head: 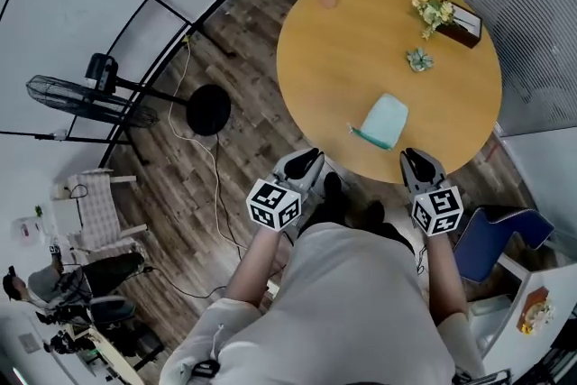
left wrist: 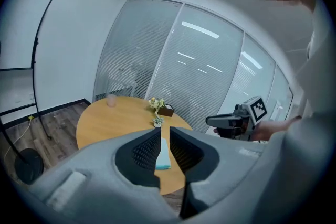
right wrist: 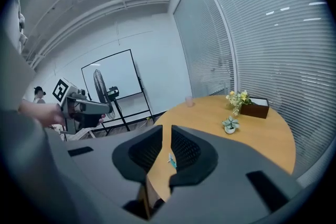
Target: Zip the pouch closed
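Ahead of us the pouch (head: pixel 385 120) lies nearer our right gripper (head: pixel 416 161) than our left gripper (head: pixel 306 163); both hold nothing, jaws narrowly apart.

Overhead plus two low views — shared table (head: pixel 361 50)

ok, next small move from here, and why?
Probably reach the left gripper forward to pin the pouch. Both it and the right gripper hover at the near edge of the table, empty, and the pouch lies untouched.
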Demonstrator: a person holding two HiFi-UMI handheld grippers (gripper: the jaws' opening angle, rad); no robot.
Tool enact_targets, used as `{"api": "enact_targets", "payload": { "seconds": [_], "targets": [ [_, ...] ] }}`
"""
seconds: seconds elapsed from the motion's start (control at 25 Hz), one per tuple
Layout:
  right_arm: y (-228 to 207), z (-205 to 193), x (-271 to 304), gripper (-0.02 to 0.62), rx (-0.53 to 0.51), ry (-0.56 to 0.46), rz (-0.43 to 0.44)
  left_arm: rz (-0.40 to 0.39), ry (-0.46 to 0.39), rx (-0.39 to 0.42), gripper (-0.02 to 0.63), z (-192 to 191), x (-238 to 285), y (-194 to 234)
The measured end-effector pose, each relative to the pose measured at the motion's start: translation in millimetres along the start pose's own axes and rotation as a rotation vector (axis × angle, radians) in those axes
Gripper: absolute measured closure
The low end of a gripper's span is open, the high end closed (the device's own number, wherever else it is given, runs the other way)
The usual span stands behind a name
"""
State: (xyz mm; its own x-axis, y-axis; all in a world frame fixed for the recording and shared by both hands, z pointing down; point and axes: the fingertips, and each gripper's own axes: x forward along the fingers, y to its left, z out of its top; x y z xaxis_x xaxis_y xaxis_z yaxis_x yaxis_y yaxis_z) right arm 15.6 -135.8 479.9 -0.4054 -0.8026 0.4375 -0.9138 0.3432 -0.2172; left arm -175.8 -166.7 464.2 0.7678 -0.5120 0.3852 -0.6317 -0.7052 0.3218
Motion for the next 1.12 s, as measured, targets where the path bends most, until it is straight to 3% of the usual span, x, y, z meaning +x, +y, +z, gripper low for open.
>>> {"api": "enact_targets", "payload": {
  "seconds": [0.32, 0.64, 1.12],
  "targets": [
    [-2.9, -5.7, 47.4, 0.557, 0.039, 0.038, -0.08, -0.121, 0.077, 0.06, 0.546, -3.6, 45.4, 55.1],
    [-17.0, -29.3, 75.9, 0.557, 0.126, 0.106, -0.15, -0.292, 0.221, 0.149, 0.546, -24.7, 105.4, 71.6],
    [-24.8, -112.9, 136.0, 0.557, 0.233, 0.219, -0.077, -0.408, 0.361, 0.307, 0.546, -88.9, 179.7, 81.9]
  ]
}}
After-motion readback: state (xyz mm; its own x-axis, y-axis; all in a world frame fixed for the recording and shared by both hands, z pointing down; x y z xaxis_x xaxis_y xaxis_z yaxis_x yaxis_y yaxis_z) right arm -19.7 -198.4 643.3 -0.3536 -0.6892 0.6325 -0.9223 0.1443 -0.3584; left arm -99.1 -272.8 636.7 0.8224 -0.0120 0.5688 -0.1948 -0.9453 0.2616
